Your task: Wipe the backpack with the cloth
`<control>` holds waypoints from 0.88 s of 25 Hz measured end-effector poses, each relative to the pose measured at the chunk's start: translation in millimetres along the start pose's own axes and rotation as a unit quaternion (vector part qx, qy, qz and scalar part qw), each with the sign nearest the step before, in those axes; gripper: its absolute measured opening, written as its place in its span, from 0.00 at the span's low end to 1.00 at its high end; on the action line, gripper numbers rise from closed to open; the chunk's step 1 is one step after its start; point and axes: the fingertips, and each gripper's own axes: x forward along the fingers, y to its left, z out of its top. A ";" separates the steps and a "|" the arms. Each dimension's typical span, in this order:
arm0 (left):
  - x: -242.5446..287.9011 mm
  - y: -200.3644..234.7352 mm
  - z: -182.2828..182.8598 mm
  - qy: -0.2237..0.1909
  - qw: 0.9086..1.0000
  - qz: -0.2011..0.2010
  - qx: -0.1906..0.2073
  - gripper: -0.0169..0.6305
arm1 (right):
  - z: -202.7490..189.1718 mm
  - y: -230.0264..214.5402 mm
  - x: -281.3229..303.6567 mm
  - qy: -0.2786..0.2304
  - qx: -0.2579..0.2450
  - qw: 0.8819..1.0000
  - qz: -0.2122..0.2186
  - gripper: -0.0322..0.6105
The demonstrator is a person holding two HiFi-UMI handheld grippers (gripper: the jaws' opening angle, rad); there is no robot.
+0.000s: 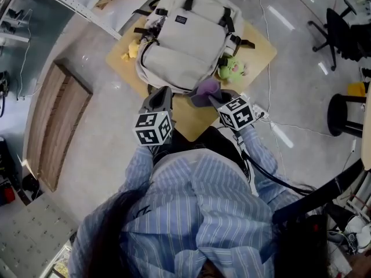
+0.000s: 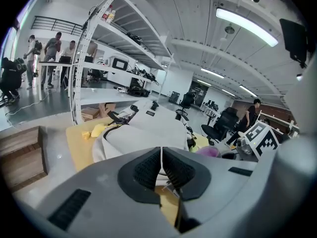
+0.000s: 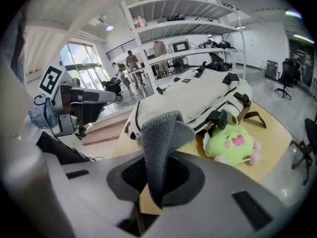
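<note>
Right gripper (image 1: 216, 99) pinches the cloth (image 1: 204, 89) at the backpack (image 1: 185, 42) edge; left gripper (image 1: 162, 92), closed empty, hovers alongside.

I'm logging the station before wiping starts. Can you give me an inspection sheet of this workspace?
Surface: wooden table, bare at its edges.
Job's things: pale backpack lying flat on the table; cloth at its near edge.
Clutter: green plush right of the backpack, yellow toy left of it.
Grippers: left gripper shut, empty; right gripper shut on the cloth.
Cables: black cable along the right sleeve; white cable on the floor.
Surroundings: shelving, office chair, stool.
</note>
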 end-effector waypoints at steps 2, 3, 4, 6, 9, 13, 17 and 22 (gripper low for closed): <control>0.5 -4.8 -0.6 0.001 1.000 0.002 0.002 0.05 | 1.2 2.1 -1.8 0.004 -0.019 1.000 0.010 0.11; 1.1 -6.9 -0.3 0.001 1.000 0.003 0.003 0.05 | 1.9 3.7 -2.4 0.007 -0.031 0.999 0.015 0.11; 2.0 -8.7 0.4 0.001 1.000 0.004 0.004 0.05 | 2.6 4.6 -2.7 0.009 -0.044 0.999 0.020 0.11; 4.6 -12.0 2.0 0.001 1.000 0.005 0.007 0.05 | 4.3 2.9 -2.0 0.012 -0.068 0.997 0.028 0.11; 9.6 -18.0 3.0 0.003 1.000 0.003 0.013 0.05 | 7.7 -10.4 -2.2 0.018 -0.091 0.995 0.028 0.11; 15.3 -25.9 3.9 0.006 1.000 -0.003 0.019 0.05 | 18.3 -39.4 -8.5 0.020 -0.112 0.993 0.010 0.11; 22.0 -33.8 8.7 0.007 0.999 -0.013 0.029 0.05 | 31.0 -74.8 -19.9 0.018 -0.118 0.993 -0.016 0.11; 33.0 -45.7 16.3 0.005 0.999 -0.023 0.038 0.05 | 42.5 -128.1 -32.0 0.014 -0.096 0.994 -0.044 0.11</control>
